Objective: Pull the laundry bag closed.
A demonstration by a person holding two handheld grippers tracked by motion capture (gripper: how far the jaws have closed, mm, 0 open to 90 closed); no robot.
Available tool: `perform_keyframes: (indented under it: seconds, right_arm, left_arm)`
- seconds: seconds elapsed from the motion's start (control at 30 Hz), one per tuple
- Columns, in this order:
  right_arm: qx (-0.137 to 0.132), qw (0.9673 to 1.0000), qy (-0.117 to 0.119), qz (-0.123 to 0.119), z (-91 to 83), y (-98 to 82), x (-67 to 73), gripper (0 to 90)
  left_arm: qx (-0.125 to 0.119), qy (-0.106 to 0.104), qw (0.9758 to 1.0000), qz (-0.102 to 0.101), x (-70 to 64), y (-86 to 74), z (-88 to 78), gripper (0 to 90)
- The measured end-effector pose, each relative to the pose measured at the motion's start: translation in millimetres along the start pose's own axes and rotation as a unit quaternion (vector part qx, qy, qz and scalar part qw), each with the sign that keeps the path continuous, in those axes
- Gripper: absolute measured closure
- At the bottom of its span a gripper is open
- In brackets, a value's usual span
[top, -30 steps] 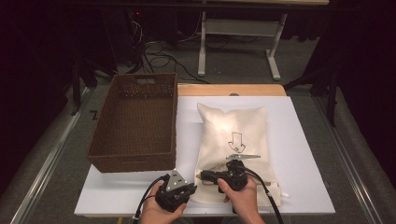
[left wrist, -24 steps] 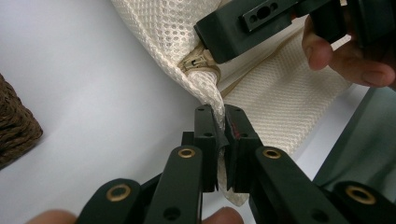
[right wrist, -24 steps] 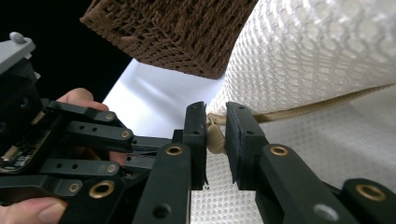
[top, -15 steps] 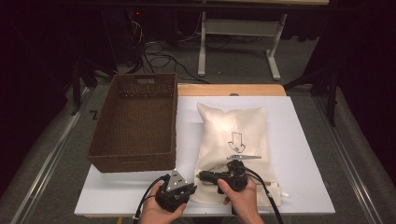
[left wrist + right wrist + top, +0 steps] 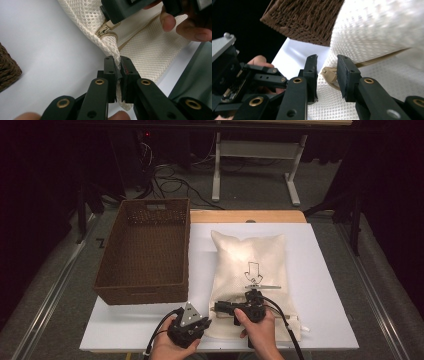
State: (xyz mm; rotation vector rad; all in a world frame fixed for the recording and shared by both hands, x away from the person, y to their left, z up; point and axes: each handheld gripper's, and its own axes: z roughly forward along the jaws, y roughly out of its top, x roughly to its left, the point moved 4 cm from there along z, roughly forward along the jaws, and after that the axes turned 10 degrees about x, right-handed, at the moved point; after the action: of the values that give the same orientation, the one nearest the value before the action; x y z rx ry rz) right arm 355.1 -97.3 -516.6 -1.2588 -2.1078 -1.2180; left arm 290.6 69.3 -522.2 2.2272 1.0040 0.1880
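Mesh bag (image 5: 248, 270): its near edge lies hidden beneath both hands in the high view. Zipper pull (image 5: 329, 74): partly covered by one of the right gripper's fingers (image 5: 347, 75). Wicker basket (image 5: 307, 17): cropped by the top edge, blurred.

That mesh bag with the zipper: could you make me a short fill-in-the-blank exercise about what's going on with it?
1. The left gripper is shut on a corner of the ____ bag.
2. The zipper pull sits between the right gripper's ____ jaws.
3. Left of the bag stands a brown wicker ____.

Missing words: mesh; open; basket

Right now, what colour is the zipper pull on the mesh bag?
Tan zipper pull, clearest in the right gripper view.
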Motion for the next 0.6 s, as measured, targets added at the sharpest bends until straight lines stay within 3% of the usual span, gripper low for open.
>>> perform_keyframes:
  seconds: [0.23, 0.33, 0.43, 0.6]
  right_arm:
    - [0.019, 0.9998, -0.009, 0.001, 4.5, -3.1, -1.3, 79.5]
    - [0.02, 0.9998, 0.0, 0.001, 5.2, -3.3, 0.4, 86.0]
    - [0.029, 0.9995, -0.003, -0.015, 7.2, -5.1, 2.9, 87.9]
    - [0.018, 0.999, -0.004, -0.04, 2.8, -5.0, 6.4, 88.1]
  left_arm:
    - [0.001, 0.0, 1.0, -0.001, 0.2, -0.1, 0.6, 84.1]
    - [0.003, 0.0, 1.0, -0.007, 1.2, -0.4, 1.6, 83.7]
    - [0.001, -0.008, 0.9997, -0.023, 3.2, 0.4, 2.3, 80.4]
    - [-0.013, -0.023, 0.9984, -0.05, 9.2, 4.0, 2.3, 68.4]
